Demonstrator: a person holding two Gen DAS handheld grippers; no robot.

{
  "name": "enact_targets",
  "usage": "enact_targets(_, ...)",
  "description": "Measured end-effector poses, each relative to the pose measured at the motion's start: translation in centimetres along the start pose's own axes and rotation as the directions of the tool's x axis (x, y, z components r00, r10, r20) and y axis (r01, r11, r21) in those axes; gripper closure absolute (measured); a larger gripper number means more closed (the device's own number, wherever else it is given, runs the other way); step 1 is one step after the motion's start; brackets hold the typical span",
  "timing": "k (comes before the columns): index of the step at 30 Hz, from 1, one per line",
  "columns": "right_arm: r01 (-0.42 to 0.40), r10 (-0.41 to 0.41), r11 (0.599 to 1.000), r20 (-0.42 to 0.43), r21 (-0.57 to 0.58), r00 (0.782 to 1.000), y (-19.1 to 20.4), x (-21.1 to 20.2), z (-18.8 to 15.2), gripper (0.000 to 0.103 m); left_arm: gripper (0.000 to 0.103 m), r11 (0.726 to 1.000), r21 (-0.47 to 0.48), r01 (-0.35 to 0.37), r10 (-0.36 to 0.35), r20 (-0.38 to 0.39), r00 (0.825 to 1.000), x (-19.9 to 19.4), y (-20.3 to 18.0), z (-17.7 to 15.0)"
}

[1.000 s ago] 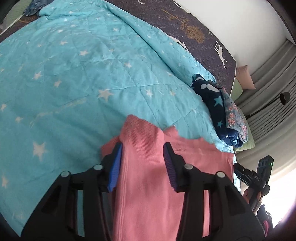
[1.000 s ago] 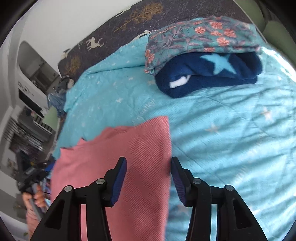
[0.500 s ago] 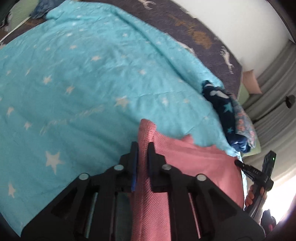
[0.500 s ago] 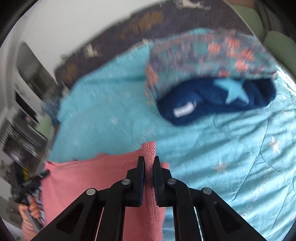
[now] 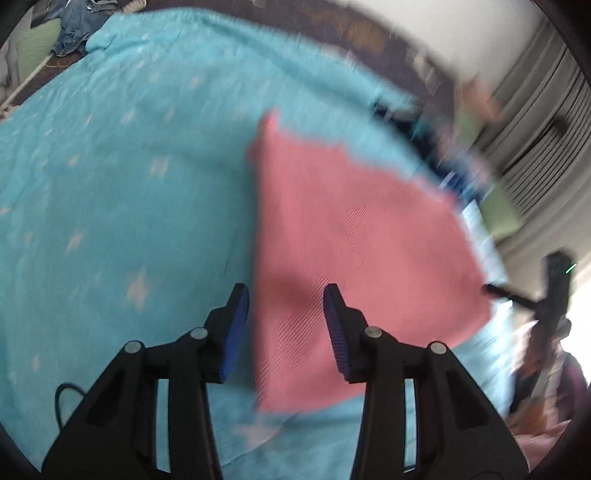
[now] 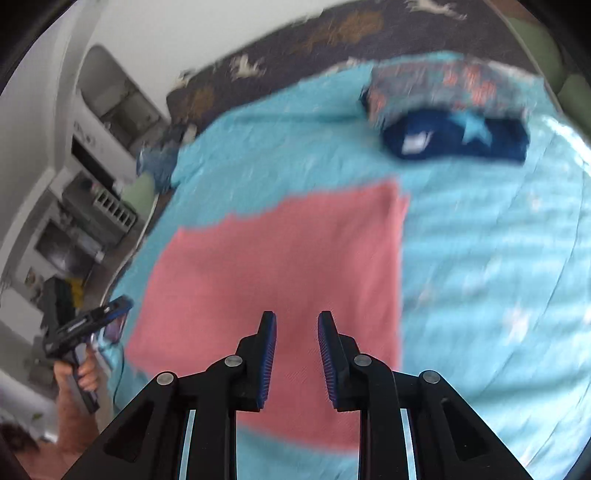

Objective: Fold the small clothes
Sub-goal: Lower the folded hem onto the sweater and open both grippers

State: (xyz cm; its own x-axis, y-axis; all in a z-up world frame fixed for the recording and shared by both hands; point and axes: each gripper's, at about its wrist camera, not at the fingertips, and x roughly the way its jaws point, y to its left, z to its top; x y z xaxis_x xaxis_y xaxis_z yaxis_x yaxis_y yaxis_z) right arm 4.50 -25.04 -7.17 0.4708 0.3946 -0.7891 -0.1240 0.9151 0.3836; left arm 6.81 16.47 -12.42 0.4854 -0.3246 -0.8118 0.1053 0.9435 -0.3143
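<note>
A pink knitted garment (image 5: 354,251) lies flat on the turquoise star quilt (image 5: 110,192); it also shows in the right wrist view (image 6: 280,266). My left gripper (image 5: 286,299) is open and empty, held above the garment's near left edge. My right gripper (image 6: 296,325) is open and empty above the garment's near right part. Each gripper shows at the edge of the other's view, left gripper (image 6: 85,325), right gripper (image 5: 546,291). Both views are blurred by motion.
A folded stack, a floral piece on a navy star piece (image 6: 454,122), sits on the quilt beyond the garment; it is blurred in the left wrist view (image 5: 443,147). Denim clothes (image 5: 74,26) lie at the far corner. Shelves (image 6: 92,177) stand left of the bed.
Both grippers were shut on the pink garment's far corners half a second ago. Now both have let go, opened and pulled back, and the garment lies flat.
</note>
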Motion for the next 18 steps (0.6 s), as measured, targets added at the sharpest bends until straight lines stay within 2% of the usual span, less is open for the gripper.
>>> enact_targets(1,0.067,-0.067,0.998,-0.038,0.016,0.997,-0.8,1.1,-1.0,0.083,0.057,1.000,0.003,-0.020,0.020,-0.002,1.000,0.6,0.2,-0.6)
enact_targets(2,0.127,-0.125,0.991,-0.060,0.031,0.990,-1.6,1.9,-1.6,0.094,0.057,1.000,-0.003,-0.014,0.014,0.042,0.999,0.1,0.2,-1.0)
enact_targets(3,0.143,-0.139,0.987,-0.064,0.069,0.988,-2.6,2.3,-2.2,0.099,0.057,1.000,-0.018,-0.016,0.017,0.038,0.999,-0.4,0.1,-1.0)
enact_targets(5,0.107,-0.102,0.982,-0.036,0.155,0.994,-3.0,1.2,-2.3,0.095,0.058,0.999,-0.036,0.009,-0.008,0.043,0.999,-1.4,0.0,-0.9)
enact_targets(6,0.112,-0.110,0.982,-0.024,0.153,0.994,-2.4,0.4,-2.2,0.093,0.058,0.999,-0.030,0.039,-0.037,0.062,0.997,-2.4,-0.1,-0.9)
enact_targets(8,0.145,-0.146,0.989,0.042,0.043,0.988,0.3,-1.3,-2.0,0.090,0.057,0.999,-0.007,0.043,-0.043,0.068,0.997,-3.2,-0.5,-1.2)
enact_targets(11,0.121,-0.118,0.988,0.040,-0.096,0.992,3.7,-1.8,-2.5,0.084,0.053,1.000,-0.014,0.019,-0.018,0.048,0.999,-3.4,-0.4,-2.2)
enact_targets(13,0.146,-0.141,0.979,0.039,-0.145,0.989,5.0,-1.2,-2.8,0.082,0.052,0.998,-0.052,0.028,-0.027,0.011,1.000,-2.6,0.3,-2.8)
enact_targets(15,0.188,-0.187,0.974,0.019,-0.125,0.982,3.9,-0.4,-2.8,0.082,0.052,0.996,-0.083,0.041,-0.041,-0.004,0.999,-1.9,0.9,-3.6)
enact_targets(18,0.271,-0.271,0.963,-0.072,-0.008,0.960,1.0,2.5,-3.1,0.083,0.053,0.995,-0.081,0.055,-0.053,0.021,0.998,-2.4,1.0,-3.9)
